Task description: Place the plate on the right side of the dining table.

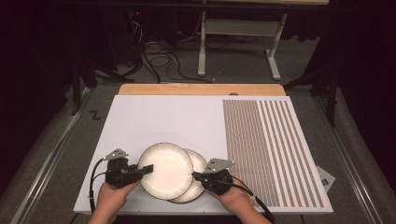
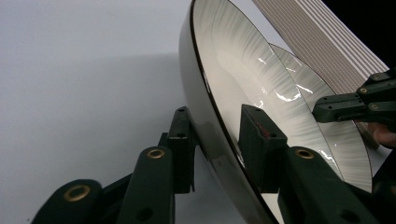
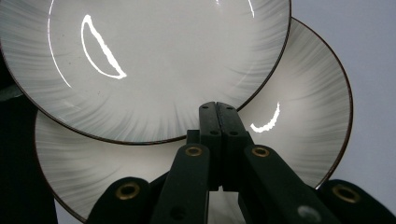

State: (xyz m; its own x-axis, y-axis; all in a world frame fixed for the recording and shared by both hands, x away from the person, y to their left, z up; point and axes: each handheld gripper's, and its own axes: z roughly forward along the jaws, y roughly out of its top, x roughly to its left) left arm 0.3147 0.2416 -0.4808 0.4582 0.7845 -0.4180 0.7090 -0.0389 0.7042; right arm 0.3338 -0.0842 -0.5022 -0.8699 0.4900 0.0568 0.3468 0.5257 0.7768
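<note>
Separation of two stacked plates is underway: left gripper (image 1: 145, 170) fingers pinch the upper plate (image 1: 166, 169) rim, right gripper (image 1: 198, 177) fingers pressed together over the lower plate (image 1: 198, 163). Next: lift clear.

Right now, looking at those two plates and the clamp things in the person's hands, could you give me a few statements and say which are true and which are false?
1. The upper plate overlaps the lower plate. True.
2. The left gripper has its jaws on either side of the upper plate's rim. True.
3. The right gripper has its jaws wide open. False: they are pressed together, above the lower plate.
4. The plates are plain black. False: they are pale with a thin dark rim.
5. The plates sit on the white board. True.
</note>
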